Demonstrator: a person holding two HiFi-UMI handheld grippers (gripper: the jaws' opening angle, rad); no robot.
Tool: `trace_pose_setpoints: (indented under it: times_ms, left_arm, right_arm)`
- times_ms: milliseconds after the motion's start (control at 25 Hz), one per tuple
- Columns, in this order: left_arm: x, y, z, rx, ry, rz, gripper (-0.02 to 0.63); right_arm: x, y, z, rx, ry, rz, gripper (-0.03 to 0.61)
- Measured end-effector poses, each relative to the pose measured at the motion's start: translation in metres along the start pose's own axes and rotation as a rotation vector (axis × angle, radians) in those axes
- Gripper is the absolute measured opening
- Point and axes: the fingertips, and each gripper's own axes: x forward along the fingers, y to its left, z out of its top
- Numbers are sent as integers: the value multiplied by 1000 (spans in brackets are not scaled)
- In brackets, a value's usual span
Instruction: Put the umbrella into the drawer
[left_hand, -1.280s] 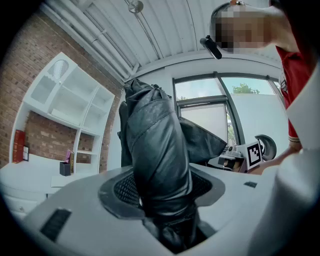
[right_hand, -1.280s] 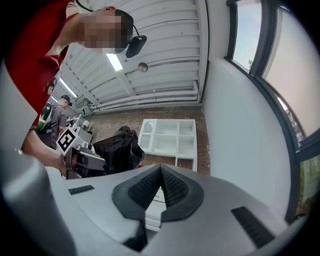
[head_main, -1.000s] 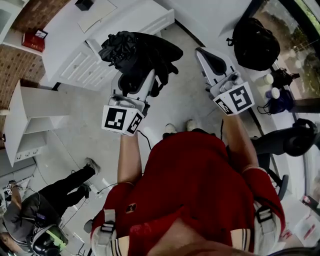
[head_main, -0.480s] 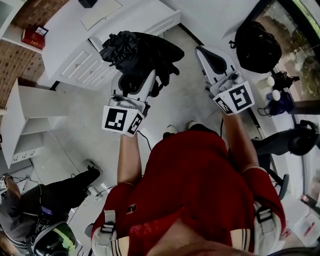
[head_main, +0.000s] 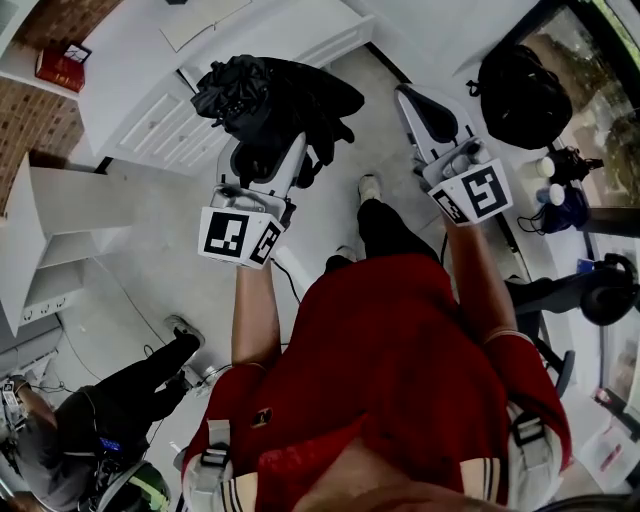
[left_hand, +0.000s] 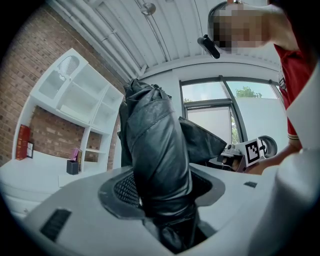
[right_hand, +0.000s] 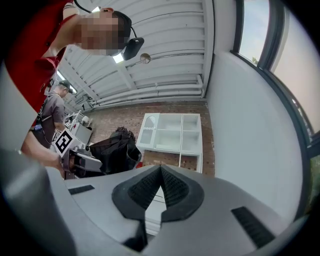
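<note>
Squarely between wide-set jaws of the left hand-held gripper (left_hand: 161, 194), the black umbrella (left_hand: 155, 135).

We are looking at a black backpack (head_main: 520, 95) sitting beside the window (head_main: 585, 60), two bottles (head_main: 548, 165) standing just below it, a red box (head_main: 62, 68) resting by the brick wall (head_main: 30, 125), a white shelf unit (head_main: 70, 205) at left, and another person (head_main: 110, 420) showing at lower left.
</note>
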Motion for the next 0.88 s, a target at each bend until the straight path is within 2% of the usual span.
trace_pose_setpoints:
  times_ms: [160,440,880]
  left_arm:
    - [19,26,-9,0,9,5,252]
    - [93,75,-8,18,67,-15,252]
    - [223,128,-28,21,127,-6,252]
  right_arm:
    - [21,-15,-21,12,6,-7,-2]
    - [82,-75,-41,8,11,-20,-2]
    - [142,-193,-82,39,3,-24,-2]
